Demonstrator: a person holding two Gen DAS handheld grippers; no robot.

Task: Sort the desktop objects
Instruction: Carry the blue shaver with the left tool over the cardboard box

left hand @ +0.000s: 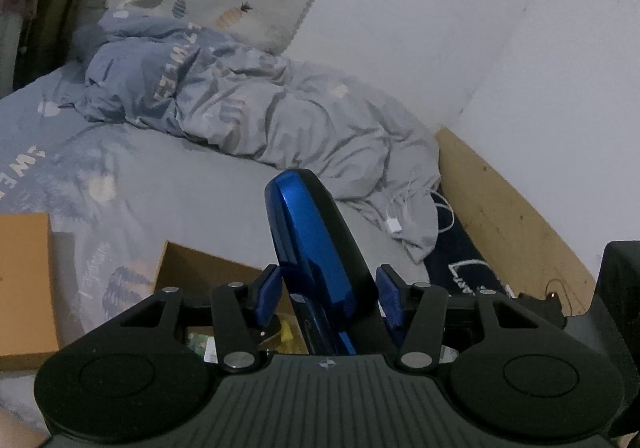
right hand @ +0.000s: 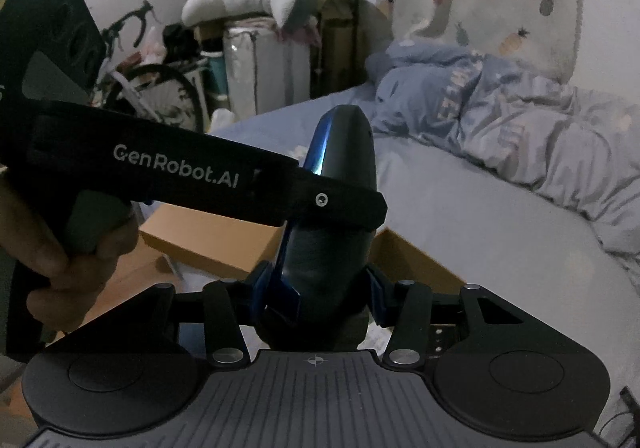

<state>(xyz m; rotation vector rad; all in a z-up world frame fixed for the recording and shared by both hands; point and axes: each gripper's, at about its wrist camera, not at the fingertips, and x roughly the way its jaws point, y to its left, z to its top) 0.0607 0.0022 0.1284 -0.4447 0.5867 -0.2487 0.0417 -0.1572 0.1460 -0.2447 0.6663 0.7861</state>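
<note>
A blue-and-black stapler (left hand: 316, 248) is clamped from both sides, gripped between the left gripper (left hand: 328, 298) pads and, lower down, the right gripper (right hand: 320, 288) pads, and is held upright above open cardboard boxes (left hand: 200, 272) beside the bed (left hand: 180, 168).

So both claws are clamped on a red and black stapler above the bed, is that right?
Not quite: the stapler is blue and black, not red, as the left wrist view shows. The rest holds: the left claw and right claw both grip it, with the bed behind.
</note>
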